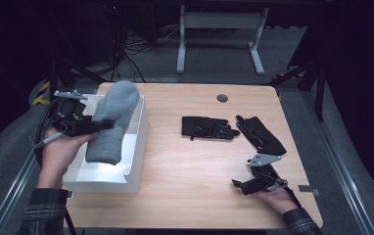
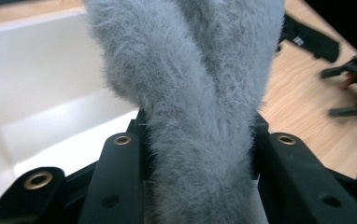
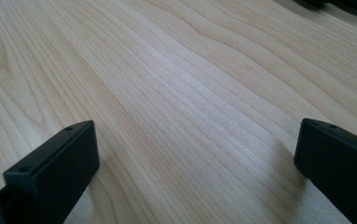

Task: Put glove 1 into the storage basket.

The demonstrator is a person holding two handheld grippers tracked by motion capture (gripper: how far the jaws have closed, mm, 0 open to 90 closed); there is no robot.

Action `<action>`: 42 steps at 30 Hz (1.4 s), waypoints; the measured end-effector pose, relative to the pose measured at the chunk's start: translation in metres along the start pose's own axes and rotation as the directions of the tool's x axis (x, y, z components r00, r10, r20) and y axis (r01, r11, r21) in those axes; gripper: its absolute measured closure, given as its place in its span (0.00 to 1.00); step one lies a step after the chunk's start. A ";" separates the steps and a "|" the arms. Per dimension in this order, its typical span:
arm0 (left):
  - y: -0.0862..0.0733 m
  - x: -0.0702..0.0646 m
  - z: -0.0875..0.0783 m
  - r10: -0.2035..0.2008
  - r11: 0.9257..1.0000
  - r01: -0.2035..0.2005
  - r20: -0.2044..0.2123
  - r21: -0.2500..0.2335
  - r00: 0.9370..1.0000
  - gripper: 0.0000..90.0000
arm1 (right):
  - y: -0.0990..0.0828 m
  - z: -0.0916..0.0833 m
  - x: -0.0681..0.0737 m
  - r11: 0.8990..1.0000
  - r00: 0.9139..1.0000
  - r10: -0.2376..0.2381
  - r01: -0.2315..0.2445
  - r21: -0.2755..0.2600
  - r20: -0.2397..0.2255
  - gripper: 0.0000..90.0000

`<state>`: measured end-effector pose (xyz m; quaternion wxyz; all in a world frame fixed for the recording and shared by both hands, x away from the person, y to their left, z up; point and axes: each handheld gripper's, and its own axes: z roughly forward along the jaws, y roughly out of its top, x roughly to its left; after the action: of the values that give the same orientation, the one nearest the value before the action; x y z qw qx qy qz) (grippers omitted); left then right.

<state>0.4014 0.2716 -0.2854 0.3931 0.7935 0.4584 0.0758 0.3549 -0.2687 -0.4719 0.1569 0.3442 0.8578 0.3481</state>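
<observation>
While the left gripper (image 1: pixel 107 123) squeezes the grey fuzzy mitten (image 1: pixel 112 128) around its middle, the mitten hangs over the white bin (image 1: pixel 137 147) at the table's left edge; its long side runs from the table's near edge toward the far edge, with the round tip at the far end; the bin sits right under it, so I think the next move is a short drop down and a letting go, and the left hand (image 1: pixel 60 147) is the one right there to do it.

Near the middle of the table lie two black gloves (image 1: pixel 209 128), close beside each other and well apart from the bin; the right gripper (image 1: pixel 240 185) rests by the table's near right corner with its jaws wide apart and nothing between them, and it is the nearer one to those gloves.

The left gripper view shows the fur pinched tight between the two jaws, with the bin's pale floor (image 2: pixel 74 135) behind; the right gripper view shows bare wood (image 3: pixel 176 93) between its spread jaws.
</observation>
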 end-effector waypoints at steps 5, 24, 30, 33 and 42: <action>-0.018 0.017 0.017 -0.046 0.998 0.046 0.003 0.036 0.999 0.69 | 0.000 0.000 0.000 1.000 1.000 0.000 0.000 0.000 -0.001 0.00; -0.057 0.056 0.086 -0.140 0.962 0.153 -0.072 0.225 0.988 0.61 | 0.000 0.000 0.000 1.000 1.000 0.002 -0.002 0.001 0.000 0.00; -0.061 0.058 0.096 -0.157 0.956 0.176 -0.095 0.235 0.983 0.41 | 0.000 0.000 0.000 1.000 1.000 0.002 -0.002 0.001 0.000 0.00; -0.058 0.056 0.092 -0.160 0.965 0.179 -0.109 0.193 0.981 0.30 | 0.000 0.001 0.000 1.000 1.000 0.002 -0.002 0.000 -0.001 0.00; -0.029 0.033 0.057 -0.101 0.989 0.115 -0.143 0.095 0.985 0.19 | 0.000 0.000 0.000 1.000 1.000 0.002 -0.002 0.001 0.000 0.00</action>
<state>0.4288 0.2737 -0.3523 0.3227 0.7794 0.5301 0.0853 0.3554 -0.2684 -0.4719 0.1566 0.3451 0.8576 0.3477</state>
